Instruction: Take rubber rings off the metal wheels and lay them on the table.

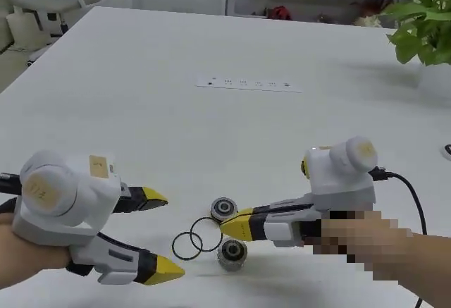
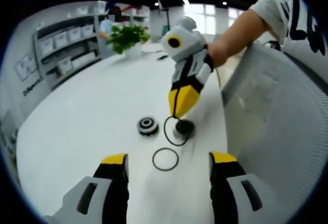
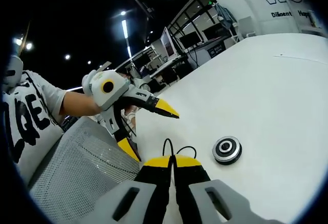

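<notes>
Rings first: one ring (image 2: pixel 153 159) lies flat on the table (image 1: pixel 246 132) near its front edge, just ahead of the left gripper (image 1: pixel 165 235), whose jaws stand wide open and empty. A second ring (image 2: pixel 164 130) is nipped in the closed tips of the right gripper (image 1: pixel 227 227) and hangs from them beside the near wheel (image 1: pixel 232 252). In the head view it overlaps the flat ring and looks clear of the wheel (the left gripper view leaves that less sure). The far wheel (image 1: pixel 223 208) sits just behind, with a dark outer band that may be rubber not yet taken. The step in hand looks like setting the held ring down. To do it well, I would draw it sideways until plainly free of the wheel, lower it until it rests flat, and only then part the jaws, so the rubber cannot spring or roll toward the edge
</notes>
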Available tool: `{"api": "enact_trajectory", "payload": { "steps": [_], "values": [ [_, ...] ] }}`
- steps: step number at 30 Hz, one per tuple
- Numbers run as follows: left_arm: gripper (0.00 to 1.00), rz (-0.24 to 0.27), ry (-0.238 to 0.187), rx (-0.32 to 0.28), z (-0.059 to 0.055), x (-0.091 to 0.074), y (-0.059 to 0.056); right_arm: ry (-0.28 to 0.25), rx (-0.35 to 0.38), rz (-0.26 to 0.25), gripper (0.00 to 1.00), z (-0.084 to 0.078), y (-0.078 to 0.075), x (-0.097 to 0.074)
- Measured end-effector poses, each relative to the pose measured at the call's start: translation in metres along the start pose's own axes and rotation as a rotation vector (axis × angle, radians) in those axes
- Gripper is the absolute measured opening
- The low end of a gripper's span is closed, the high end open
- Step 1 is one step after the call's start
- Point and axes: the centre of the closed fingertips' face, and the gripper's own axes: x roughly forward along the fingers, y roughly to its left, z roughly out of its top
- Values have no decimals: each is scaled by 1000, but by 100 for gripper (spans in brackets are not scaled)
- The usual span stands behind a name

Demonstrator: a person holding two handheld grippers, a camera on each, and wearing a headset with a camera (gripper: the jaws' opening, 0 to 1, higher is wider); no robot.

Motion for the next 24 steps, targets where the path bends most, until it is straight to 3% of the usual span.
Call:
{"api": "enact_trajectory", "payload": {
  "steps": [12,24],
  "values": [
    [67,49,-10,-25,-5,-12,8,26,42,-16,0,-6,-7,22],
    [67,55,-8,-34,-9,-14,9,51,90,-39,0,-16,-17,32]
  ]
}}
